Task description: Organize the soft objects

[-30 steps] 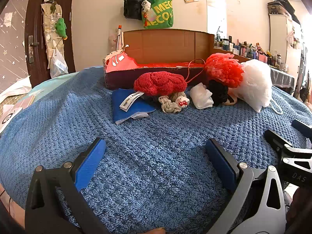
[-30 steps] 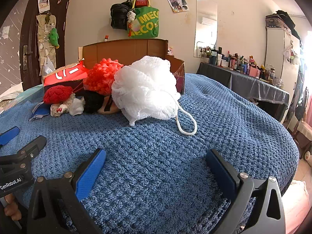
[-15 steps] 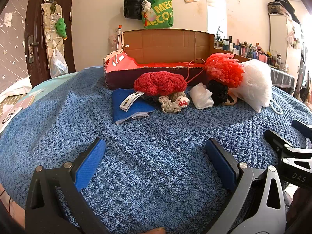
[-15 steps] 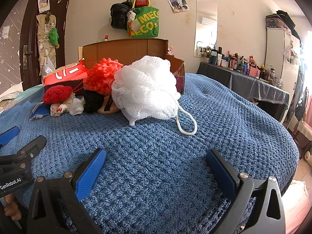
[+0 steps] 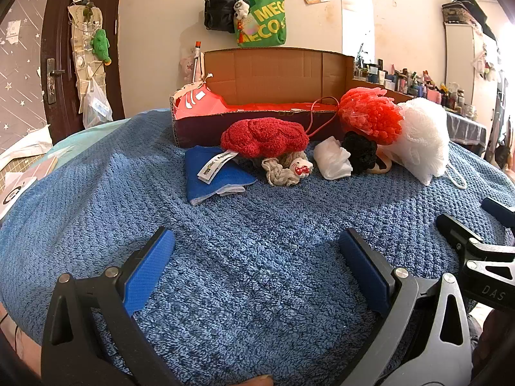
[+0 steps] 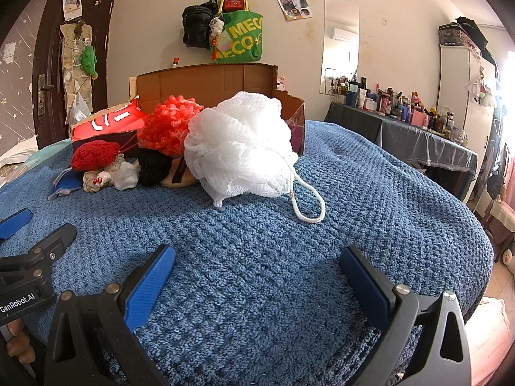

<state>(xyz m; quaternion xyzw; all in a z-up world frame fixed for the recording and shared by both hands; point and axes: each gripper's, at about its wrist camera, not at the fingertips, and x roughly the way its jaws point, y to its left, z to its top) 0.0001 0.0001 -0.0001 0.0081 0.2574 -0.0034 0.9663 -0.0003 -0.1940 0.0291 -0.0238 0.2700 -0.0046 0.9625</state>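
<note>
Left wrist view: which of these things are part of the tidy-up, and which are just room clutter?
Job items: white mesh pouf, red mesh pouf, red knitted piece, black knitted piece, white cloth, blue cloth, cardboard box.

Just lying about: green tote bag, black bag, cosmetics bottles.

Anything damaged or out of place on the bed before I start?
The cardboard box is torn: its left flap hangs ragged and its right wall is cut at a slant. The soft objects, including the white bath pouf, lie heaped outside it.
</note>
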